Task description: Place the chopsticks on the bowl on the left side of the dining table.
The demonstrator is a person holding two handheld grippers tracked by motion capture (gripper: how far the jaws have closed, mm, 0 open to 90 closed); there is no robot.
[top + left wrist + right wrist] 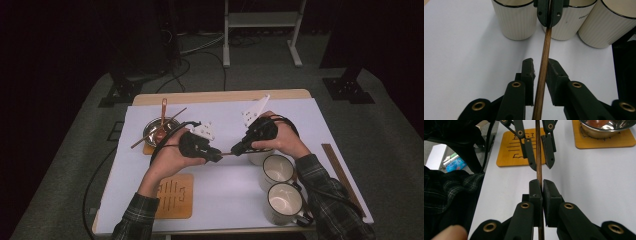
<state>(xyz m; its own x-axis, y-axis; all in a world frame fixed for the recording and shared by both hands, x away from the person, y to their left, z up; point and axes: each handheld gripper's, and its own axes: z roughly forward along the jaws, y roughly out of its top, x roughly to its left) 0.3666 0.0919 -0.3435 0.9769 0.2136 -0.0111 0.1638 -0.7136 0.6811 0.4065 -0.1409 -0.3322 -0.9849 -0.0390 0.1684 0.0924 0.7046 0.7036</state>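
We hand the wooden chopstick over: our right gripper clamps it, while it runs between our left gripper's unclosed jaws, which must pinch next.

From my seat far away, I can't tell if the left gripper really presses the brown stick; I see a thin gap at each pad. The stick's ends run off the bottom of both gripper views. In the high view it is nearly all hidden between the two grippers. The three cream cups are cut off at the top. The steel bowl is cut off too. A blurry fingertip sits in the corner.
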